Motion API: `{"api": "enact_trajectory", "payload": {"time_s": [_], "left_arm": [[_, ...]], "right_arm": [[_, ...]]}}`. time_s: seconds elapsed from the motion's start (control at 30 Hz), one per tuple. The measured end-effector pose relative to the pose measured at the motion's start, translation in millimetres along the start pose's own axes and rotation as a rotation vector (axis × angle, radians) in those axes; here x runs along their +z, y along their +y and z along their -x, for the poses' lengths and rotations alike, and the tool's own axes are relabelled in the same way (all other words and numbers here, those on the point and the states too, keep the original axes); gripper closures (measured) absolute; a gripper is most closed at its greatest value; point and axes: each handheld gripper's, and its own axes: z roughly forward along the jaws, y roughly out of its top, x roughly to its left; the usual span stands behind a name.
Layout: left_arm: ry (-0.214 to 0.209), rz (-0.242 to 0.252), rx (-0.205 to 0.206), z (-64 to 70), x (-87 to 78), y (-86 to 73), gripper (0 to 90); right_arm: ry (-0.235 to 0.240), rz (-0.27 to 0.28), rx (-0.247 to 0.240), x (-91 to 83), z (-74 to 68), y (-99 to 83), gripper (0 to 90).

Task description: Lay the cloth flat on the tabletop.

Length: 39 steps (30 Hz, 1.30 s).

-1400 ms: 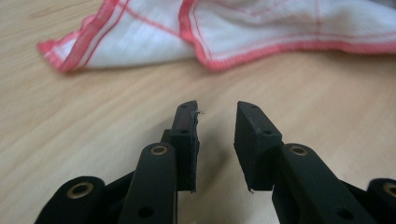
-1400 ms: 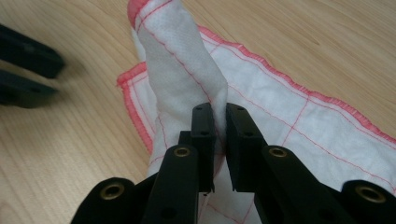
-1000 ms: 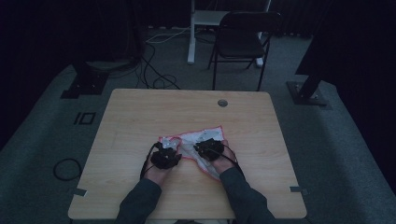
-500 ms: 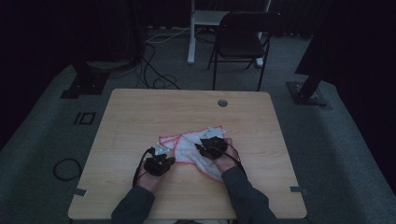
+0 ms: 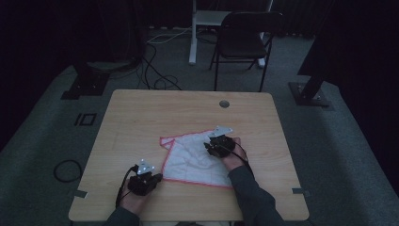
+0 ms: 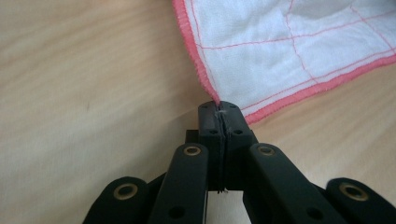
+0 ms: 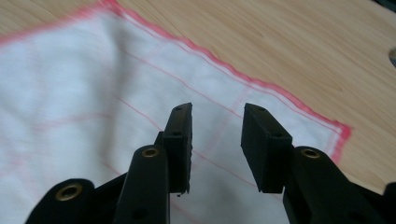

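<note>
A white cloth (image 5: 193, 160) with a pink stitched hem lies spread over the middle of the wooden table (image 5: 141, 117). My left gripper (image 5: 157, 178) is at the cloth's near left corner. In the left gripper view its jaws are shut on that corner of the cloth (image 6: 289, 51), with the hem running out from the tips of the left gripper (image 6: 220, 108). My right gripper (image 5: 214, 143) hovers over the cloth's far right part. In the right gripper view the right gripper (image 7: 217, 116) is open just above the cloth (image 7: 70, 93), with nothing between its jaws.
A round cable hole (image 5: 224, 103) sits in the table near its far edge, and shows as a dark hole (image 7: 392, 55) in the right gripper view. A black chair (image 5: 244, 40) and floor cables (image 5: 160, 80) lie beyond the table. Bare wood surrounds the cloth.
My left gripper has drawn back toward the near left edge with the cloth's corner, spreading the cloth flatter. The right gripper has barely shifted over the cloth.
</note>
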Motion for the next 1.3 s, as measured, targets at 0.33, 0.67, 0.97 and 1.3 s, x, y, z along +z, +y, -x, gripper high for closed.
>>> {"api": "enact_trajectory", "payload": {"time_s": [0.33, 0.67, 0.97, 1.3], "left_arm": [[0.013, -0.008, -0.01, -1.8, -4.5, -10.4, 89.3], [0.016, 0.001, -0.012, 0.8, -5.1, -12.8, 89.2], [0.022, 0.012, -0.001, 2.8, -4.1, -13.6, 89.0], [0.014, 0.008, 0.033, 13.8, -2.3, -13.5, 89.0]], "right_arm": [[-0.086, -0.113, 0.02, 23.5, 23.5, -19.4, 65.3], [-0.096, -0.12, 0.03, 25.4, 27.2, -23.9, 67.4], [-0.109, -0.106, 0.062, 26.9, 36.3, -26.0, 67.3], [-0.137, -0.101, 0.107, 27.3, 49.8, -29.2, 67.2]]}}
